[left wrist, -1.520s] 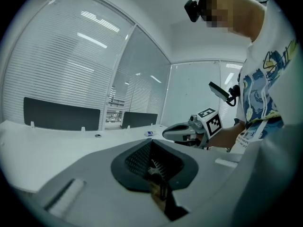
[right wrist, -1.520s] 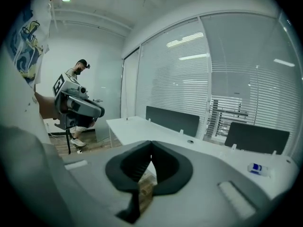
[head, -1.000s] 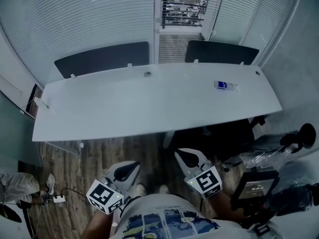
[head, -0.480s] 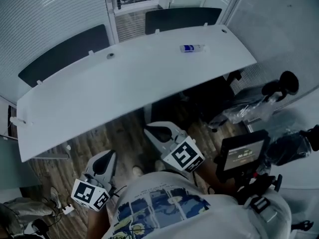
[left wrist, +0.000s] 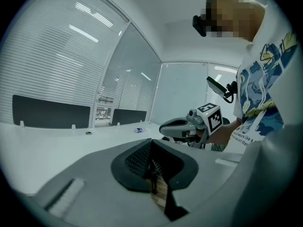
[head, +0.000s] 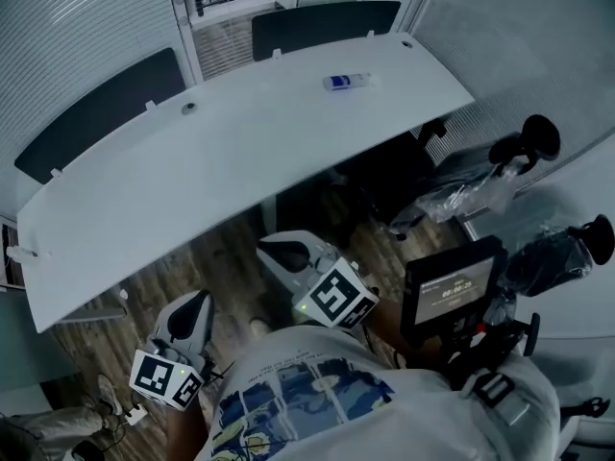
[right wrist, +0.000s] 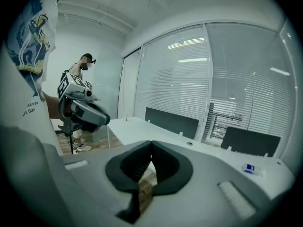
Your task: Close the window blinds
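The blinds (head: 86, 17) are hanging beyond the surface (head: 221, 152), well apart from both grippers. The left gripper (head: 195, 303) and right gripper (head: 272, 250) are pointing forward, jaws together, gripping nothing. Reaching across is risking a knock against the surface's edge, or an elbow catching the screen (head: 452, 291).

Desk (head: 221, 161) stands btwn person & blinds (head: 77, 17); floor (head: 226, 272) nr side open.
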`<action>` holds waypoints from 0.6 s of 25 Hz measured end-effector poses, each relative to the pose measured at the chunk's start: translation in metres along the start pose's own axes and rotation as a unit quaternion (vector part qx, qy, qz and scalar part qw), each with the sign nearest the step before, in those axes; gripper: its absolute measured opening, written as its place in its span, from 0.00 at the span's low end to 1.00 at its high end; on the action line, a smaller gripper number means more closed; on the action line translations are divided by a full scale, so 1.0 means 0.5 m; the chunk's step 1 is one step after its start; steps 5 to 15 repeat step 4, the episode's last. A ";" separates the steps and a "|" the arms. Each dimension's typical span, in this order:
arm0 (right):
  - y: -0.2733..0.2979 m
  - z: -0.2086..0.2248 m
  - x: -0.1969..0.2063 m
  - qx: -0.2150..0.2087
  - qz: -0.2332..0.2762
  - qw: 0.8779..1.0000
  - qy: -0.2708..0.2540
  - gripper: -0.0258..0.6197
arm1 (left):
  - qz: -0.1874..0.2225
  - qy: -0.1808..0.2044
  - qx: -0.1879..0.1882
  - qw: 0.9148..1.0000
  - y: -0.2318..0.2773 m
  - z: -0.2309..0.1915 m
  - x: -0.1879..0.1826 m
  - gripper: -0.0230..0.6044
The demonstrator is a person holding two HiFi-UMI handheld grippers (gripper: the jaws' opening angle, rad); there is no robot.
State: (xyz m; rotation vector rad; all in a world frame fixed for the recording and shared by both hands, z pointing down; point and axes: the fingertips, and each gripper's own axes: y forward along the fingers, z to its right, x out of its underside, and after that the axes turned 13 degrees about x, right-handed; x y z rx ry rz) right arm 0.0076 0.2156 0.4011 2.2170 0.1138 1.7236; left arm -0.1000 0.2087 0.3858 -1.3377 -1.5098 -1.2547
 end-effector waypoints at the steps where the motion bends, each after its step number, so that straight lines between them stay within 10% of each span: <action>1: 0.002 -0.001 -0.001 0.000 0.000 1.000 -0.001 0.04 | 0.001 0.001 0.000 1.000 -0.001 -0.001 -0.002 0.04; 15: 0.005 -0.004 -0.002 0.001 0.000 1.000 -0.004 0.04 | 0.002 0.002 0.001 1.000 -0.003 -0.004 -0.005 0.04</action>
